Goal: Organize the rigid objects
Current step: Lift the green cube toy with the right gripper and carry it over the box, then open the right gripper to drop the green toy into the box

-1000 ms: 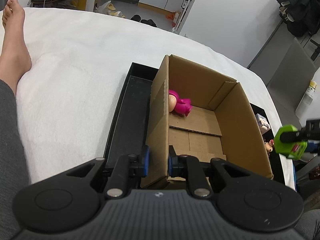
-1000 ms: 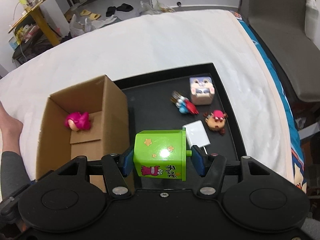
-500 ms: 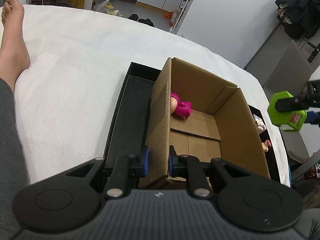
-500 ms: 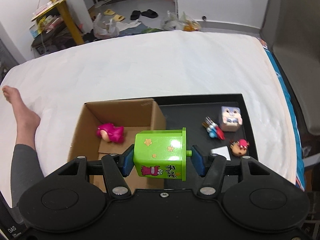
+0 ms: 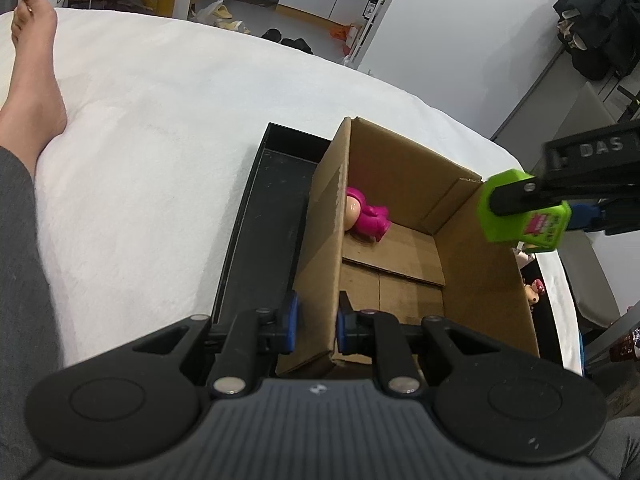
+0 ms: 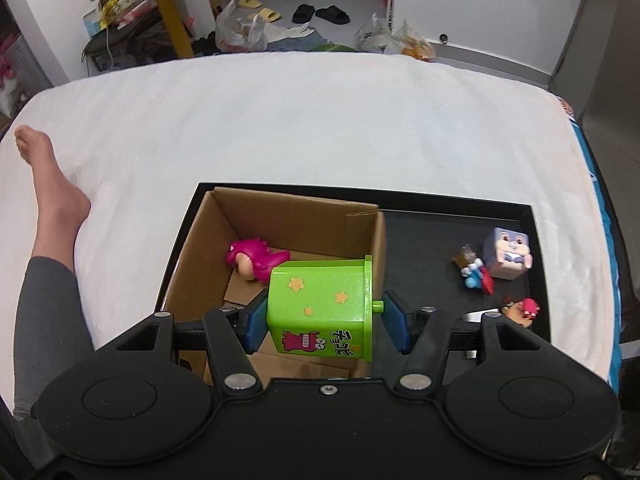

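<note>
An open cardboard box [image 5: 484, 280] [image 6: 296, 210] stands on a black tray [image 5: 264, 216] [image 6: 432, 224] on the white bed. My left gripper [image 5: 316, 322] is shut on the box's near left wall. A pink toy figure [image 5: 366, 218] [image 6: 256, 258] lies inside at the far end. My right gripper [image 6: 326, 316] [image 5: 532, 204] is shut on a green toy box with stars [image 6: 320, 308] [image 5: 520, 212] and holds it above the box's right side.
On the tray right of the box lie a bunny cube [image 6: 508, 252], a small red and blue figure [image 6: 474, 272], a red and brown figure [image 6: 522, 310] and a white card [image 6: 478, 316]. A person's bare foot [image 6: 44, 184] and grey-clad leg [image 5: 20, 240] rest on the bed at left.
My right gripper has carried the green toy box leftward from over the tray to above the cardboard box. The left gripper has kept its grip on the box wall.
</note>
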`<action>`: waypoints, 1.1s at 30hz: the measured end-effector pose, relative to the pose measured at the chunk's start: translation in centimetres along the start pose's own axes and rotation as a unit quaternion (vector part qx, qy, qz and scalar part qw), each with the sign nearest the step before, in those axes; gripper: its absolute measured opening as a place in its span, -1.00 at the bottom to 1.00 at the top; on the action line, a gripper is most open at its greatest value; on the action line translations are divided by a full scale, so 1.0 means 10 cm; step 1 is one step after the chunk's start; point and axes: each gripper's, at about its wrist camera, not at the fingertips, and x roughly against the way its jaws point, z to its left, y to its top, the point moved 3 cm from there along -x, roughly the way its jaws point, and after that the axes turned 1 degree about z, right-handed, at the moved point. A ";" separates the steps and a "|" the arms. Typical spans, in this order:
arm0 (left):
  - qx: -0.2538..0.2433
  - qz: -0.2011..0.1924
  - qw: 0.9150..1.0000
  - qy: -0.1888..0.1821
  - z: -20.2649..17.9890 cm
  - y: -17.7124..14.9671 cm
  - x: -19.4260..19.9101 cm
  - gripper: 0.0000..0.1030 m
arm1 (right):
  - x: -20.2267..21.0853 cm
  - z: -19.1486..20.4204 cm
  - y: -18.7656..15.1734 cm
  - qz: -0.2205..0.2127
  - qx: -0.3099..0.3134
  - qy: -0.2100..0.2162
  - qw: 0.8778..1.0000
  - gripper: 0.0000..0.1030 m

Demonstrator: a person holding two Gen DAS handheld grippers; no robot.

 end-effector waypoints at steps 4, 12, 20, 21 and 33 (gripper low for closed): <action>-0.002 0.002 1.000 -0.003 -0.02 0.00 0.00 -0.67 | -0.09 0.11 0.02 0.006 0.013 0.002 1.000 0.10; -0.004 0.001 1.000 -0.006 0.01 0.01 0.00 -0.66 | -0.27 0.23 0.08 0.017 0.039 -0.011 0.999 0.10; -0.012 -0.001 1.000 -0.009 -0.02 0.00 0.00 -0.66 | -0.46 0.31 0.11 0.020 0.070 -0.037 0.997 0.10; -0.013 -0.001 1.000 -0.009 -0.02 0.00 -0.01 -0.66 | -0.48 0.32 0.10 0.021 0.073 -0.040 0.996 0.10; -0.010 0.001 1.000 -0.009 -0.02 -0.01 0.00 -0.64 | -0.33 0.18 0.02 -0.003 0.074 -0.049 0.996 0.27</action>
